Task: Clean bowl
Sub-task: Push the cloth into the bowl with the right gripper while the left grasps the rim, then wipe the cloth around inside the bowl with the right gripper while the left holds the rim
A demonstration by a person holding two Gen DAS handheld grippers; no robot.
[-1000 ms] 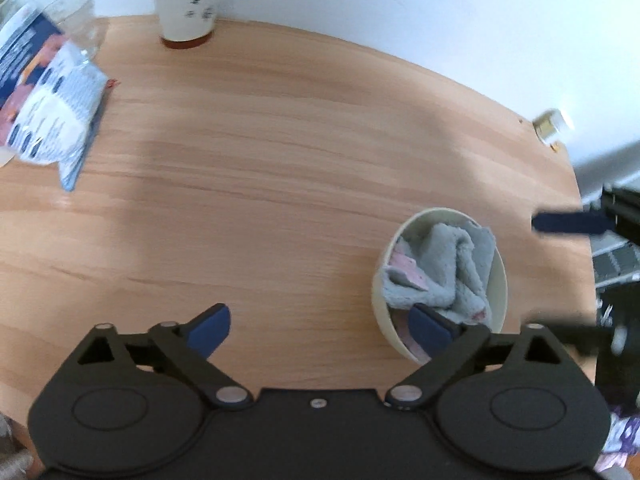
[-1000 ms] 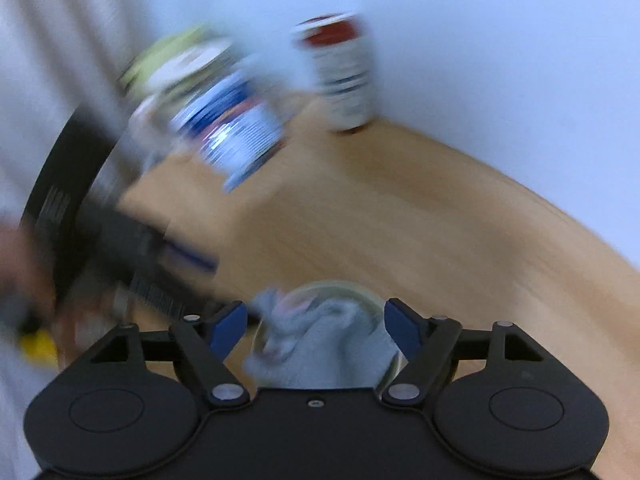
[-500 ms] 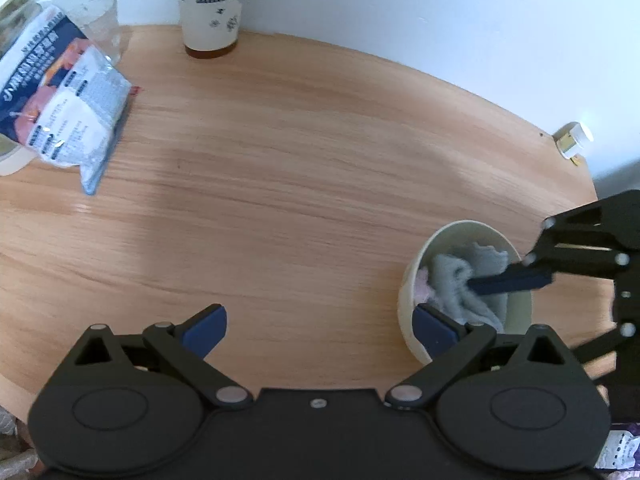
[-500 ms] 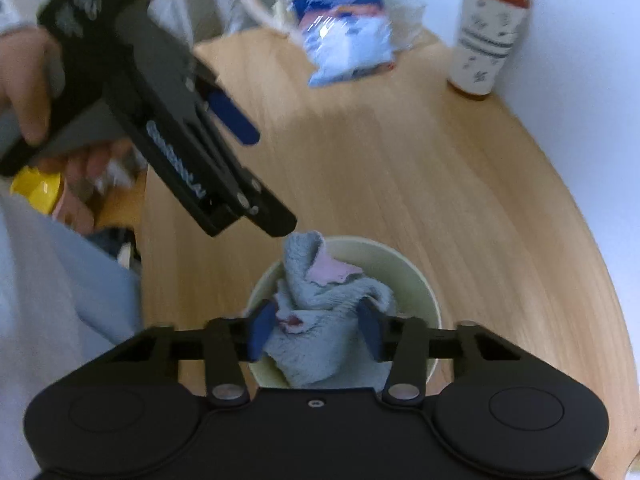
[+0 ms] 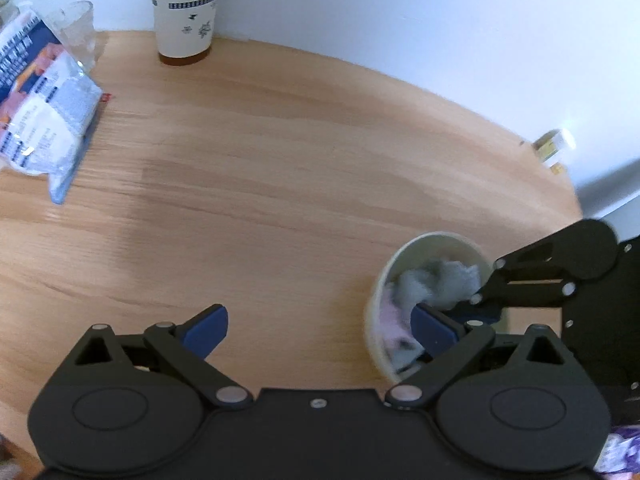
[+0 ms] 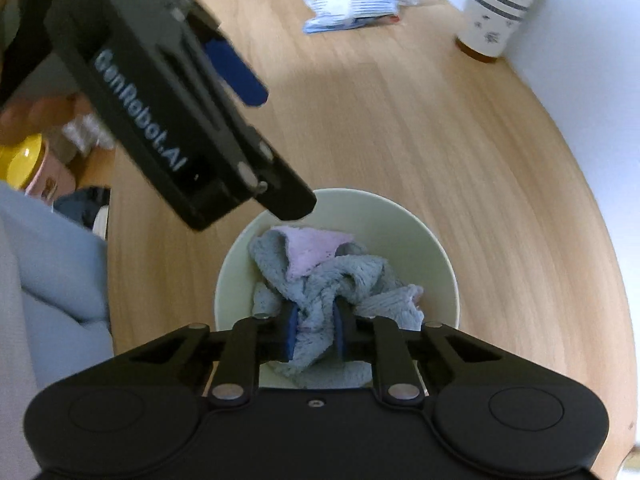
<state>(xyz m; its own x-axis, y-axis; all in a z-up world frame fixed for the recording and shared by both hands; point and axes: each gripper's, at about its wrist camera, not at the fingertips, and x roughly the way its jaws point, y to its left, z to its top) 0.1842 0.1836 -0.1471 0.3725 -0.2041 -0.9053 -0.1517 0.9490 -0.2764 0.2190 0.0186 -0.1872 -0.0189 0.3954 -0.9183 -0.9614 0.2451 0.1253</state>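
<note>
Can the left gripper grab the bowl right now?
Probably yes. The left gripper is open, with one finger already at the bowl rim. The right gripper holds the cloth in the bowl, but doesn't seem to block that side.

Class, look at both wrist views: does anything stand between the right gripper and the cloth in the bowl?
Nothing visible does. The right gripper is already shut on the cloth inside the bowl; the left gripper hangs open beside it.
</note>
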